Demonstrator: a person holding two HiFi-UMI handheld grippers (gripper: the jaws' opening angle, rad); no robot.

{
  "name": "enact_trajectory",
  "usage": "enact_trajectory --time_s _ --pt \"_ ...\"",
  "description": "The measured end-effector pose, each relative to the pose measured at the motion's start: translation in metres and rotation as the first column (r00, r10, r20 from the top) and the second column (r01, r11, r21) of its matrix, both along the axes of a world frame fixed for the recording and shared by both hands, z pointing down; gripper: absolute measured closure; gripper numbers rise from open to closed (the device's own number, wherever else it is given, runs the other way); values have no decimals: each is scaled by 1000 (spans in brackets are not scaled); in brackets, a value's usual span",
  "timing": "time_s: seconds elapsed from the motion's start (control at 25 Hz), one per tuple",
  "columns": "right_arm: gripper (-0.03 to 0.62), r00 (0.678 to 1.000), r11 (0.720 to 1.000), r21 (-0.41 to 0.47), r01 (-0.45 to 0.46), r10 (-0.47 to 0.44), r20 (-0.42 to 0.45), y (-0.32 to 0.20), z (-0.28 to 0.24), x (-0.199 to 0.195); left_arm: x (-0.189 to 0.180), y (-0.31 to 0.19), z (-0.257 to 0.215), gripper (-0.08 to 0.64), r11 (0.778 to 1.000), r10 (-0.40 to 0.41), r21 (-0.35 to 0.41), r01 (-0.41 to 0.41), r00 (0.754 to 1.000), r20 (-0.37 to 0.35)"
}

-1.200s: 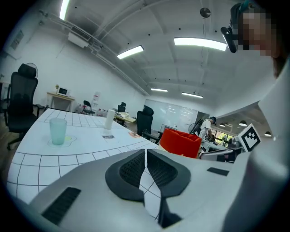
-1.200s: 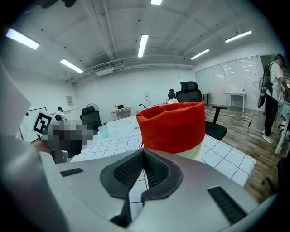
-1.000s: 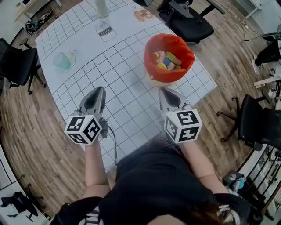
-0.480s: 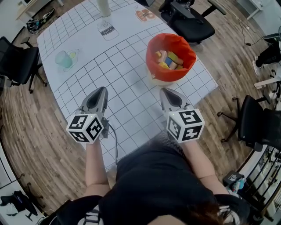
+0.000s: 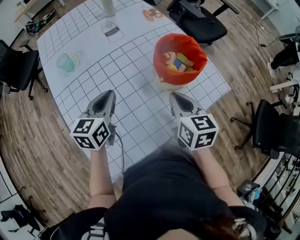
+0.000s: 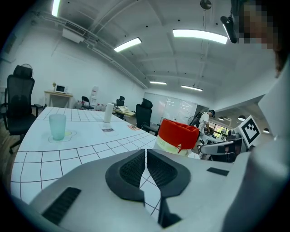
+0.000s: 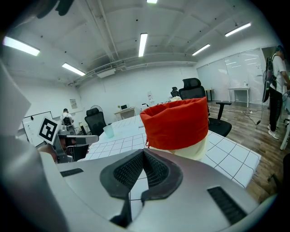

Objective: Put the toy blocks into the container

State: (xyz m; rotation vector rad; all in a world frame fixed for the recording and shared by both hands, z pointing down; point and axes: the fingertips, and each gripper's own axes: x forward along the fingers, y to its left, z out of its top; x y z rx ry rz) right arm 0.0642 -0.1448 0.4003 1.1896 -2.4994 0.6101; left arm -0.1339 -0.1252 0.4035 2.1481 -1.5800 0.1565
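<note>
The container (image 5: 179, 58) is a pale bucket with an orange-red liner, standing near the right edge of the gridded white table (image 5: 131, 84). Several coloured toy blocks (image 5: 177, 61) lie inside it. My left gripper (image 5: 107, 97) hovers over the table's near left part, shut and empty, well left of the container. My right gripper (image 5: 177, 98) sits just in front of the container, shut with nothing held. In the left gripper view the jaws (image 6: 145, 152) nearly touch and the container (image 6: 177, 136) is ahead to the right. The right gripper (image 7: 144, 152) points at the container (image 7: 176, 124) close ahead.
A green cup (image 5: 67, 63) stands at the table's far left, and a white cylinder (image 5: 108, 8) at the far edge. Printed pictures (image 5: 111, 32) lie flat on the tabletop. Black office chairs (image 5: 199, 23) stand around the table on the wooden floor.
</note>
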Motion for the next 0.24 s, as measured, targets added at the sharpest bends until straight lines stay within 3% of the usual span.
enact_trajectory --time_s 0.24 --pt "578 1000 1000 -2 0 0 3 -2 1 -1 -3 0 1 522 1000 -5 -6 5 1000 0"
